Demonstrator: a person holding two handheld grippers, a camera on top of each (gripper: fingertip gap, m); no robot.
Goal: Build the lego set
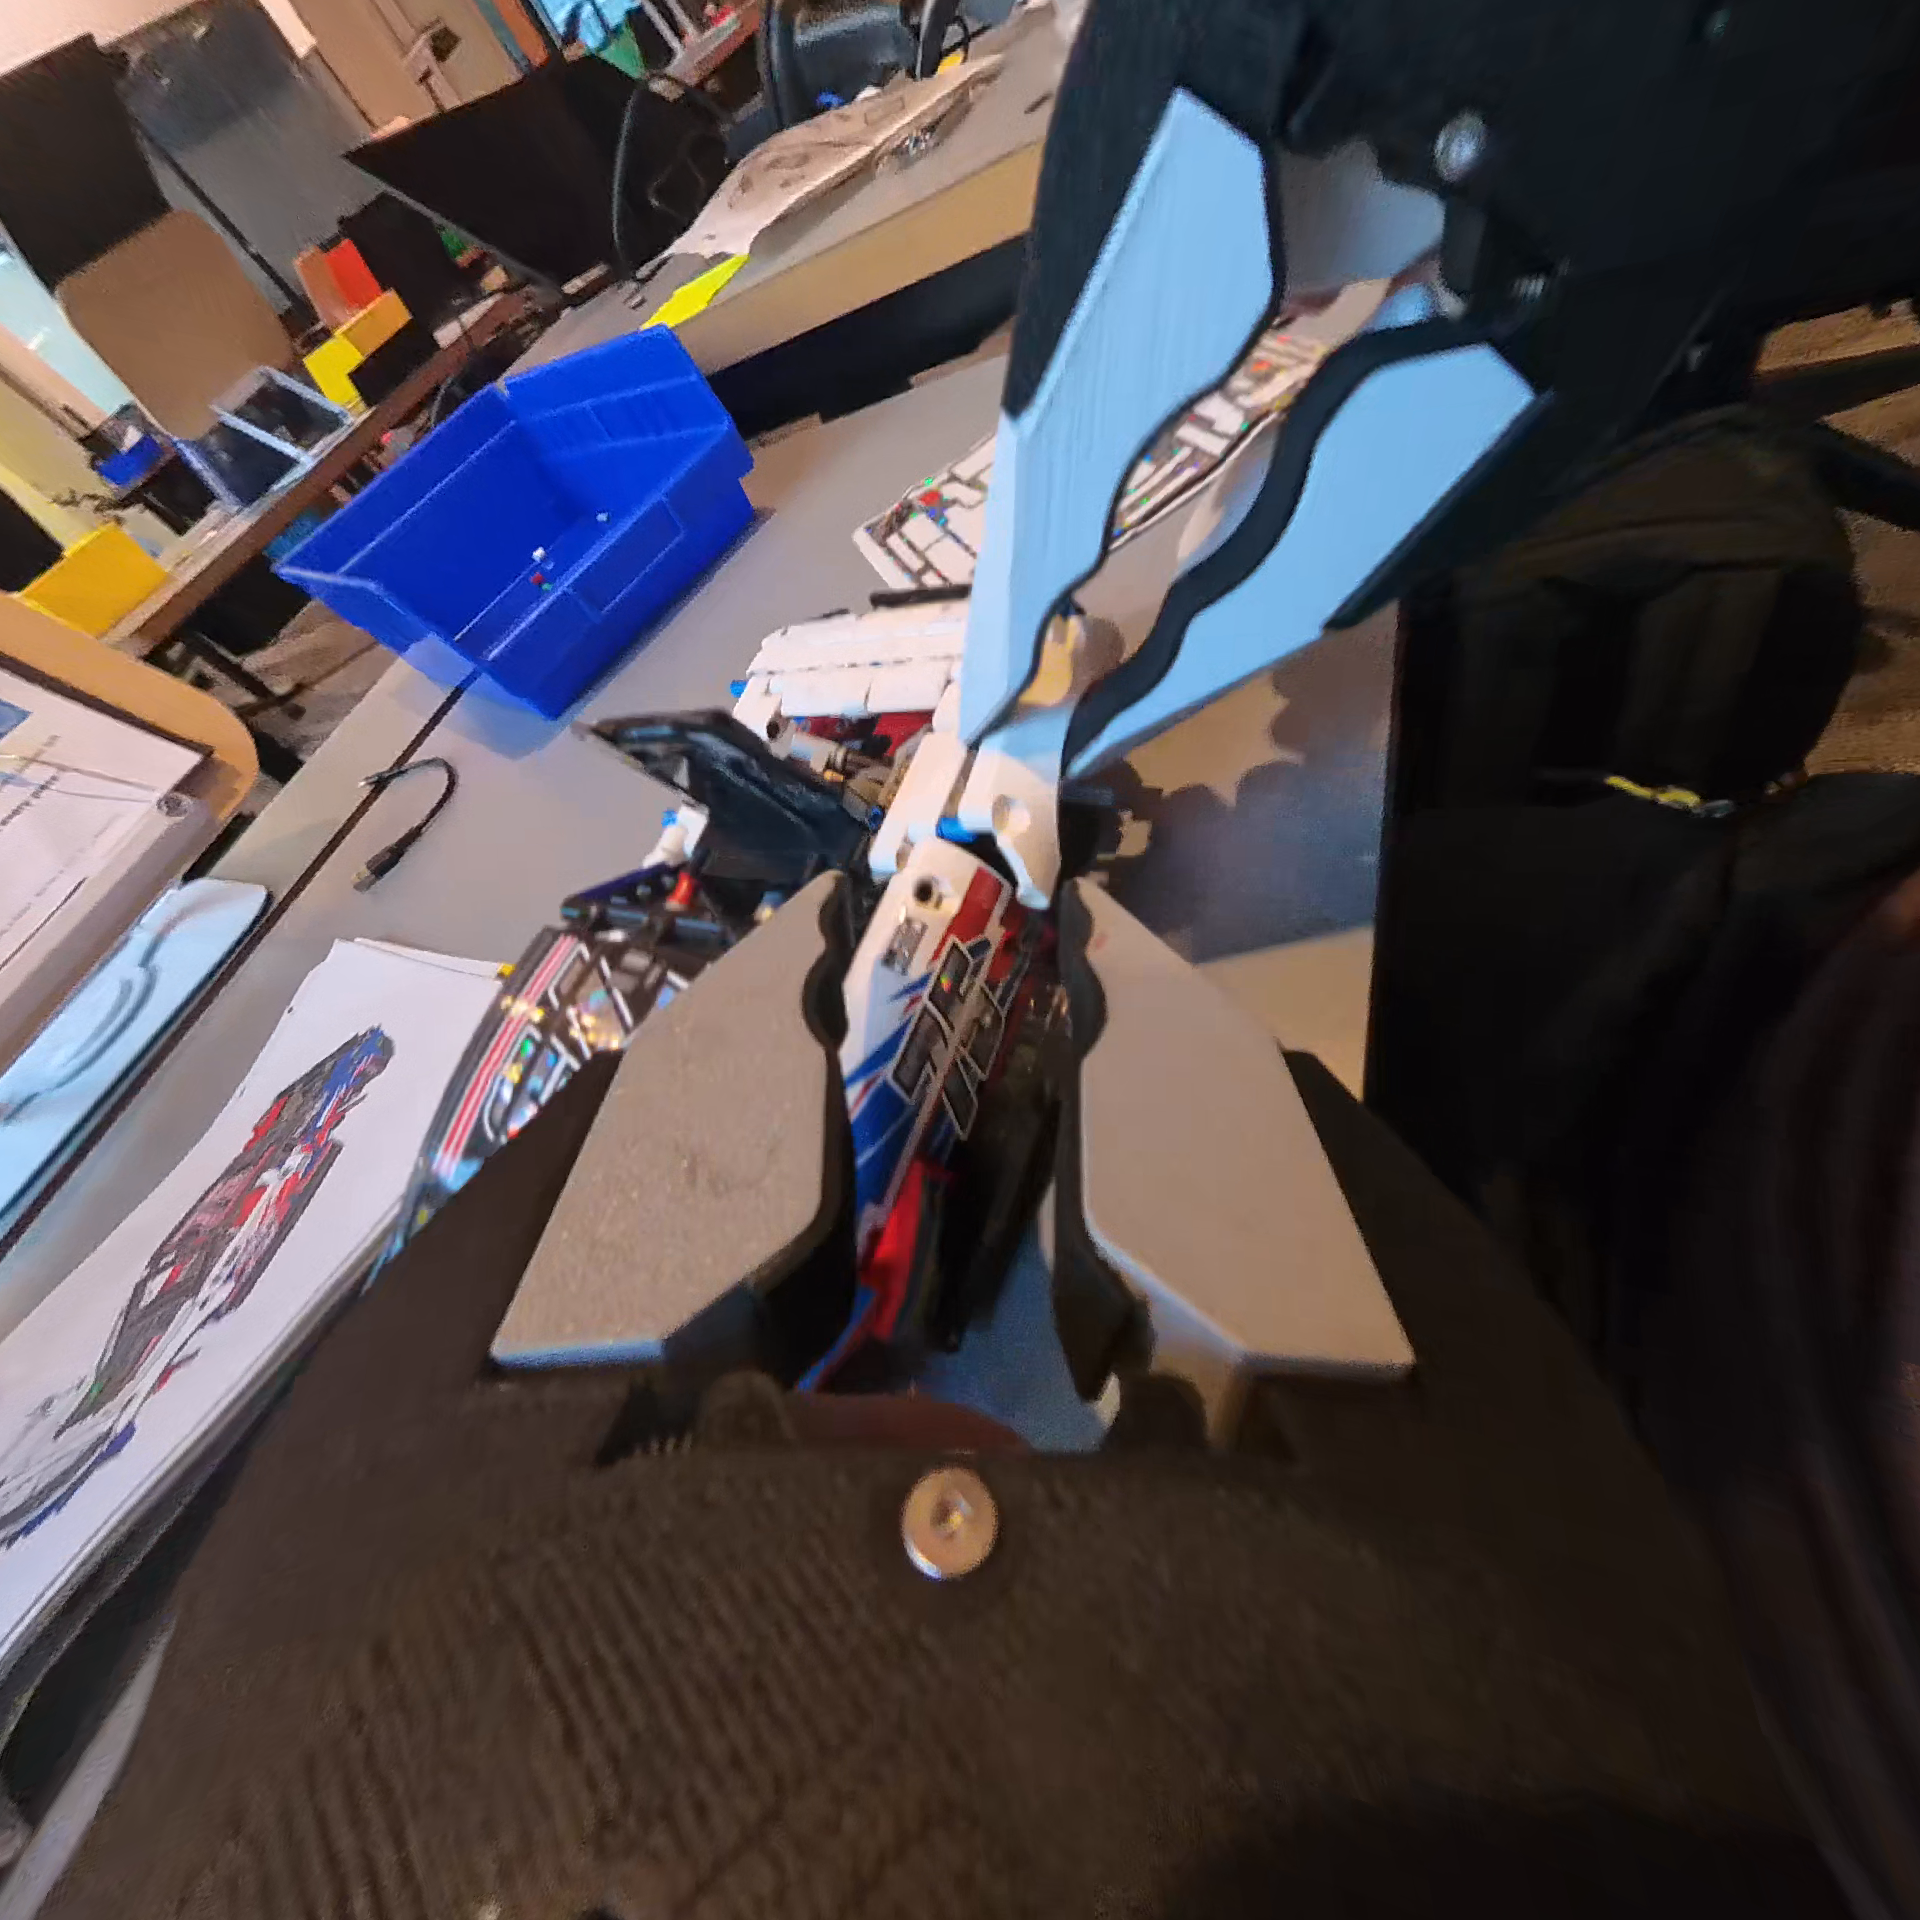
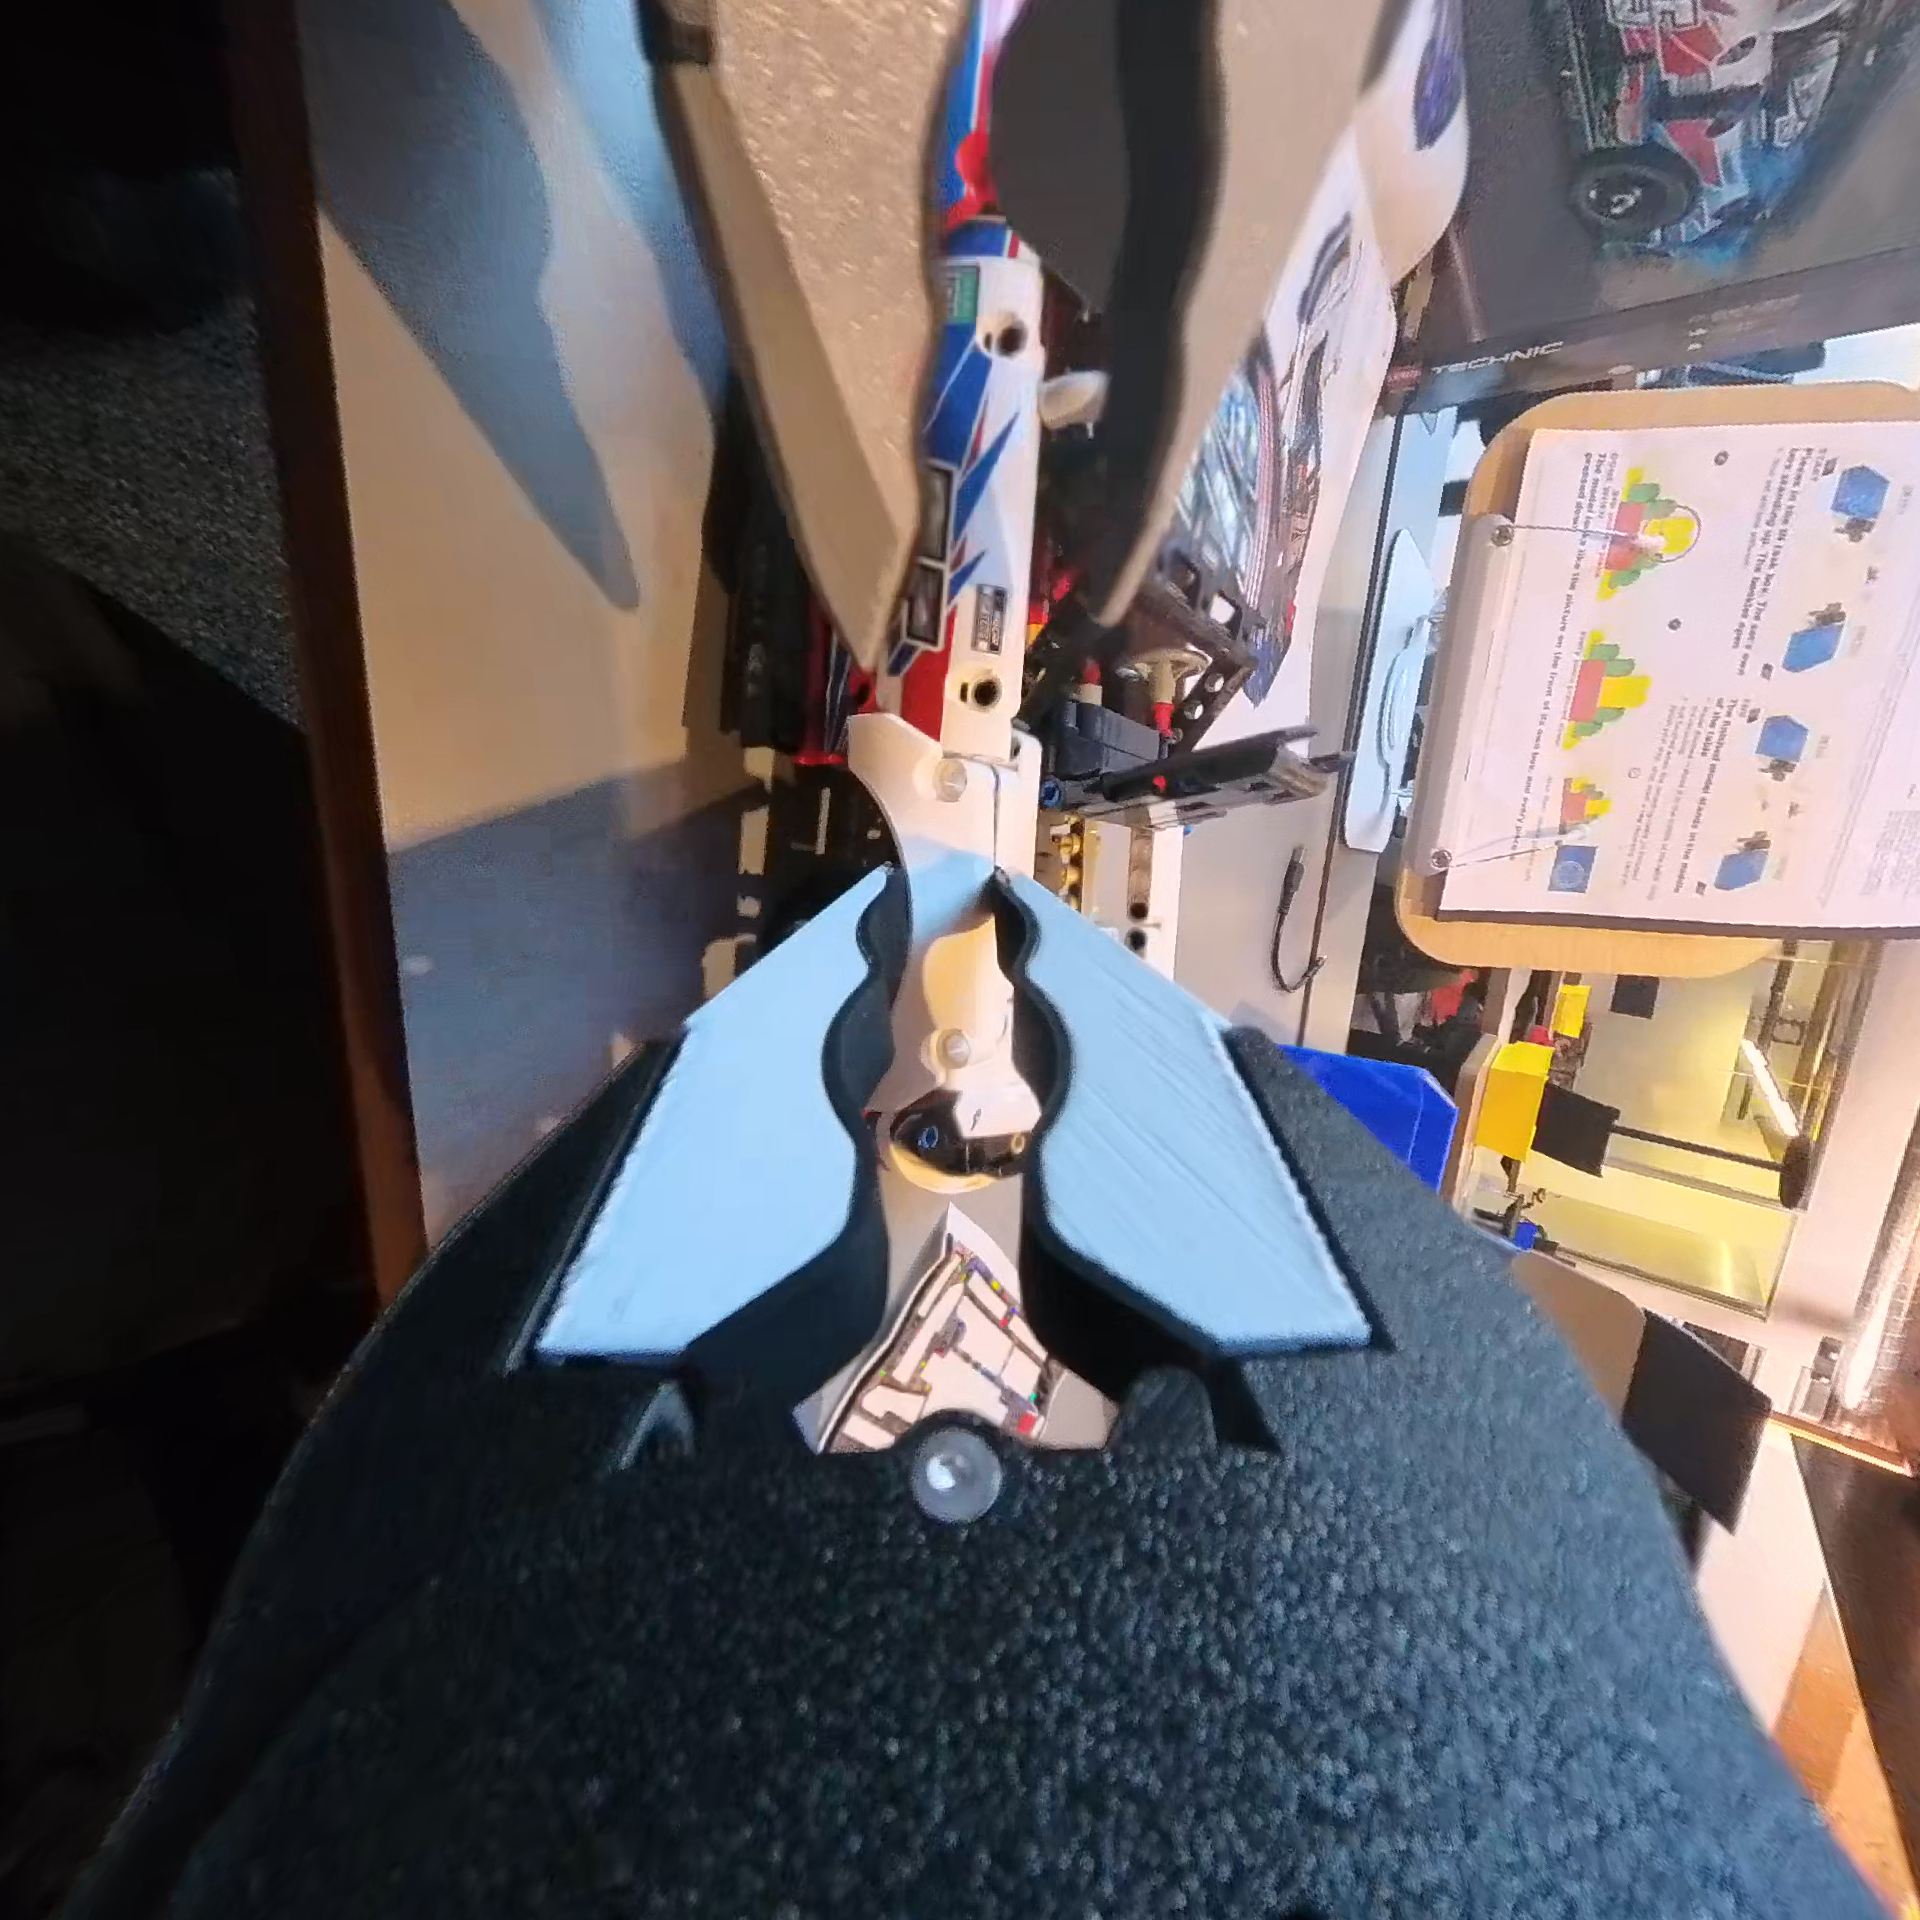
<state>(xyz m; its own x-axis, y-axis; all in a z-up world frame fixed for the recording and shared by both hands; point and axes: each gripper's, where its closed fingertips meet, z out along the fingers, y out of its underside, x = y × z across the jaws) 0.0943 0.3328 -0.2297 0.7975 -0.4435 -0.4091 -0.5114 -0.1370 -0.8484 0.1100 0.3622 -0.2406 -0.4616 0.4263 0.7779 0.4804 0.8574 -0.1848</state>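
**Two grippers holding a part-built Lego car at a white fender panel**

Grey fingers (image 1: pixel 717 1164) of the left gripper (image 1: pixel 951 1132) fill the lower centre of the left wrist view, closed narrowly around the side body of the Lego car (image 1: pixel 935 1018), a white panel with red, blue and black stickers. From the upper right of the same frame the right gripper (image 1: pixel 1075 717) reaches down, its pale blue fingers (image 1: pixel 1122 416) nipped on a white fender piece (image 1: pixel 1003 821) at the model's edge. In the right wrist view that piece (image 2: pixel 961 997) sits pinched between the wavy black pads, in the middle of the frame, with the left gripper (image 2: pixel 997 613) opposite at the top.

The car lies on the grey bench (image 1: pixel 499 810), centre frame, between the open instruction booklet (image 1: pixel 208 1174) at lower left and a sticker sheet (image 1: pixel 935 509) at upper centre; a blue bin (image 1: pixel 540 530) stands well behind at upper left.

Handling, as a judgement: the model is light but rigid plastic, held by friction pins, so panels may pop off under twisting. Grip is best taken on the beam frame or flat panel sides, not on the thin fender tip.

Pose: both grippers meet nearly head-on, tips near each other, the right one pitched steeply downward.
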